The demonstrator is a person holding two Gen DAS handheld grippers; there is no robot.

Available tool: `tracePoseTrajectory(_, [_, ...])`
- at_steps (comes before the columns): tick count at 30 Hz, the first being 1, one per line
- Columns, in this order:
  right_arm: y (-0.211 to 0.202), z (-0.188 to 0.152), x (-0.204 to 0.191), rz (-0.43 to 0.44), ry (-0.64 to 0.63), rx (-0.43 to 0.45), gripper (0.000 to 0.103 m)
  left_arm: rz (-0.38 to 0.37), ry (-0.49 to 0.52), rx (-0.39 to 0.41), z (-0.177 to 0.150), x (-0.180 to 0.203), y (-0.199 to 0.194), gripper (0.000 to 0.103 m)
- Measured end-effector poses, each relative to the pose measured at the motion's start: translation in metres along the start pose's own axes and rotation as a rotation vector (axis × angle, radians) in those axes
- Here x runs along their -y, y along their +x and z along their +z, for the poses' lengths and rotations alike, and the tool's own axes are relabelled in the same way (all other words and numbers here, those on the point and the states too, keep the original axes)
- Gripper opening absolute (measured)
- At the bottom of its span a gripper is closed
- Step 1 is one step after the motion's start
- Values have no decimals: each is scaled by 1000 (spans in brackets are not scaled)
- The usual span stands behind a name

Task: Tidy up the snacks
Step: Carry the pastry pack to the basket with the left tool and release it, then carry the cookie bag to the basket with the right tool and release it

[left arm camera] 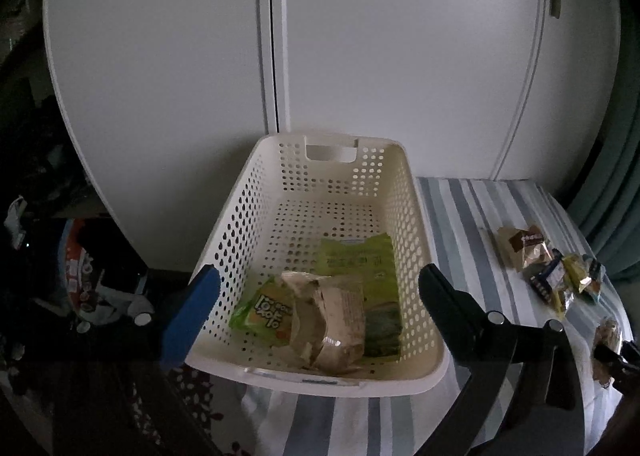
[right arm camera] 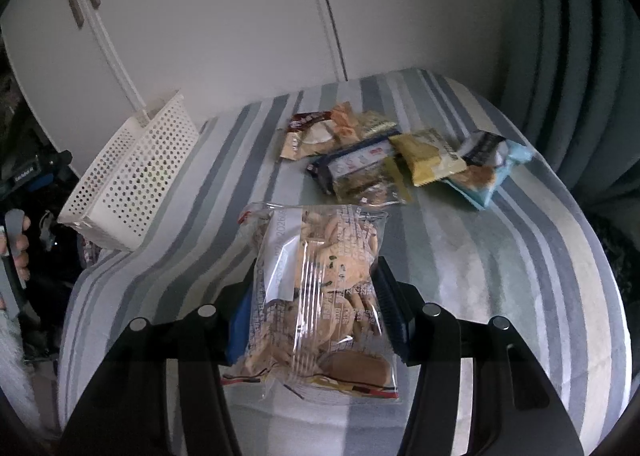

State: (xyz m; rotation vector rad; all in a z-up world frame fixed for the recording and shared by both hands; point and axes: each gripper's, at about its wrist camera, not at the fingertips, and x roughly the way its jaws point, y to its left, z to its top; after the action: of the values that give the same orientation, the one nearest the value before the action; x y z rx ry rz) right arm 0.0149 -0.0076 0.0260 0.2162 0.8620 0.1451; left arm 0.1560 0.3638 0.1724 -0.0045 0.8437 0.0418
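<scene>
A white perforated basket stands at the left edge of a striped surface. In it lie green snack packs and a pale crumpled bag. My left gripper hovers open above the basket's near end, one finger on each side, nothing between them. My right gripper is shut on a clear bag of cookies, held over the striped surface. Beyond it lies a pile of loose snack packets.
White cabinet doors rise right behind the basket. The striped cloth surface drops off at its rounded edges. A person's hand shows at the far left. Dark clutter fills the floor left of the basket.
</scene>
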Motion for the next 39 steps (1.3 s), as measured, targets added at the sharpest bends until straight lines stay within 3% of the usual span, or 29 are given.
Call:
tracePoseTrajectory(9, [8,37,-53,86,-73,17,54,51,-22,53,-9,-10,-15,101])
tracePoseTrajectory(19, [27,94,-164,231,-220,66,54,148,-49,87,-31,-27,-24,101])
tracePoseTrajectory(24, [41,120,-218,299,-268,90,54,153,-67,81,-41,-37,-29,101])
tracePoseTrajectory(34, [84,151,-292,363,-325,79,56,193,-91,95,-53,-54,-43,101])
tracePoseTrajectory(35, [92,154,-297,373,-320,69,58,195,-91,94,-53,-54,-43,101])
tracePoseTrajectory(36, [96,153,-297,377,-316,66,72,198,-91,92,-53,-55,-43,101])
tracePoseTrajectory(38, [102,156,-296,364,-285,77,87,200,-90,89,-54,-55,-41,101])
tracePoseTrajectory(39, [103,156,-293,356,-274,85,87,200,-89,87,-54,-55,-40,101])
